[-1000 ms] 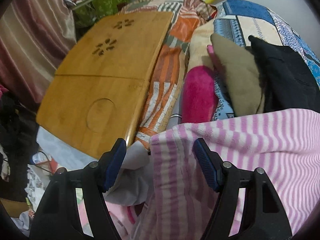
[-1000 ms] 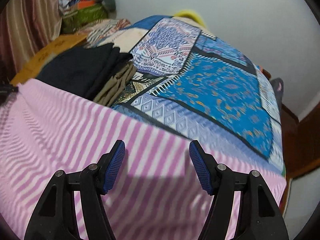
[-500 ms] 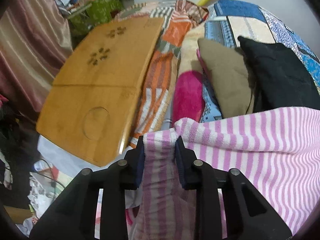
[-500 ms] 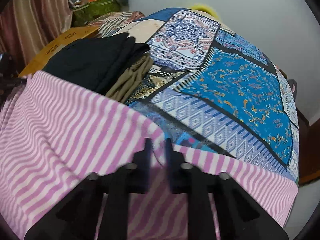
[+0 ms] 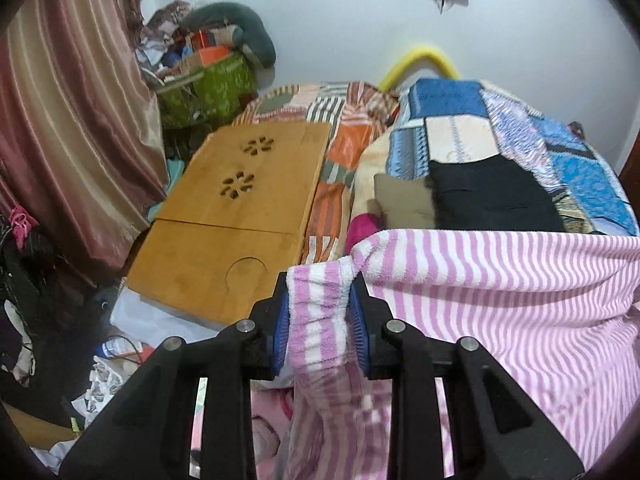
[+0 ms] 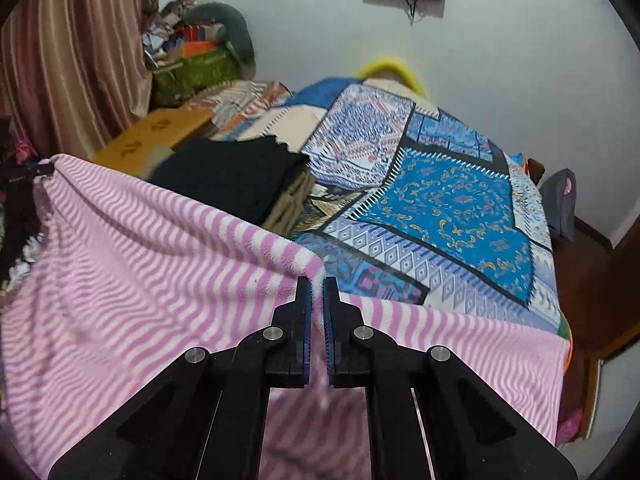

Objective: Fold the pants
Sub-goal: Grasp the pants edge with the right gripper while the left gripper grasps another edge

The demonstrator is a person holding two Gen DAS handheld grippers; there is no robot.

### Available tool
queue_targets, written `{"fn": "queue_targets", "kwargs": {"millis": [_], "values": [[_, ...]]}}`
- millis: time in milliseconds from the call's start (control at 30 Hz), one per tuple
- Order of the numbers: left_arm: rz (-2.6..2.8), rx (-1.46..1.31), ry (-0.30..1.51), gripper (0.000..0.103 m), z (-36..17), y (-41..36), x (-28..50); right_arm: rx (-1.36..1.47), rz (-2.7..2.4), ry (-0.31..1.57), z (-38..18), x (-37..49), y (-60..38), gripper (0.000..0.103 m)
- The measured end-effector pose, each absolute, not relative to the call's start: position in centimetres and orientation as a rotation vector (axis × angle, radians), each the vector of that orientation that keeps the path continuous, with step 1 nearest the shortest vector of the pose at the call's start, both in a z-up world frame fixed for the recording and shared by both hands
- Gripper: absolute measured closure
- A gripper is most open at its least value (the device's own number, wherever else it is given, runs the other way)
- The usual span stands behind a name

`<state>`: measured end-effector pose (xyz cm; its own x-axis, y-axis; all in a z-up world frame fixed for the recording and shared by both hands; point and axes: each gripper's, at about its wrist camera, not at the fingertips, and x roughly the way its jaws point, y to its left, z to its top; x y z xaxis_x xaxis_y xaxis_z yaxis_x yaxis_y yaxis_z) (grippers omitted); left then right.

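At the bottom centre of the left wrist view, the left gripper (image 5: 321, 312) is clamped on a bunched fold of the pink-and-white striped pants (image 5: 500, 300), with a thick wad of cloth between its blue pads. From there the cloth stretches across the lower right of the frame. In the right wrist view the right gripper (image 6: 316, 312) sits at bottom centre, its jaws nearly touching, pinching a thin edge of the pants (image 6: 140, 280), which fill the lower left and run up to a gathered corner at the left edge.

Just beyond the striped cloth lie a folded black garment (image 5: 492, 196) and a khaki one (image 5: 404, 200), probably stacked, on the patchwork bedspread (image 6: 448, 208). Centre left of the left wrist view is a wooden lap table (image 5: 240, 216). Farther back, upper left, hang striped curtains (image 5: 72, 120) beside a green basket (image 5: 208, 92).
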<state>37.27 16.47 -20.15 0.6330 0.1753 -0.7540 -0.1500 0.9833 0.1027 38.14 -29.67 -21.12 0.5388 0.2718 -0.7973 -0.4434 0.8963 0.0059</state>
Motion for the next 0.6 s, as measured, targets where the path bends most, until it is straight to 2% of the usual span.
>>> {"fn": "queue_targets", "kwargs": {"millis": [267,600], "values": [[0.151,0.048,0.807,0.075,-17.3,16.2,29.3,-0.153,0.457,0.859,-16.9,30.3,-31.0,0.098],[0.106,0.039,0.790,0.075,-18.4,16.4,19.3,-0.122,0.500,0.880,-17.0,20.4,-31.6,0.098]]}}
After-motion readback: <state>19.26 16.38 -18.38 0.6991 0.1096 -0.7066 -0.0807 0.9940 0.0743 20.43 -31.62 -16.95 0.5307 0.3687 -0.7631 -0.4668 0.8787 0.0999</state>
